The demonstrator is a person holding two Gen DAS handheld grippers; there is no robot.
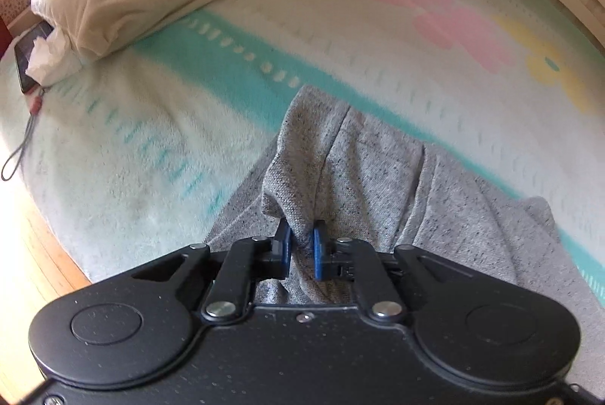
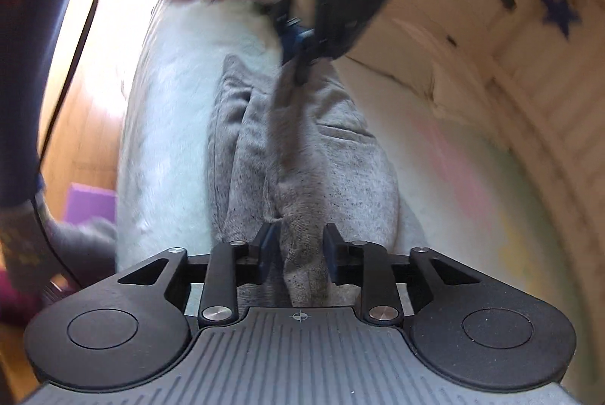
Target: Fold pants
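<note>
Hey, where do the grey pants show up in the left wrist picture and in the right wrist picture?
Left wrist view: grey pants fill the lower centre and right, a fold pinched in the left gripper.
Right wrist view: they run up the centre, from the right gripper at the bottom to the other gripper above.
Shared landmark: the pale blanket beneath the pants, with its pink patch.

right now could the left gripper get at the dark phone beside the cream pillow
Probably not as it stands: the left gripper is clamped on the grey speckled pants; the dark phone lies far off across bare blanket.
</note>
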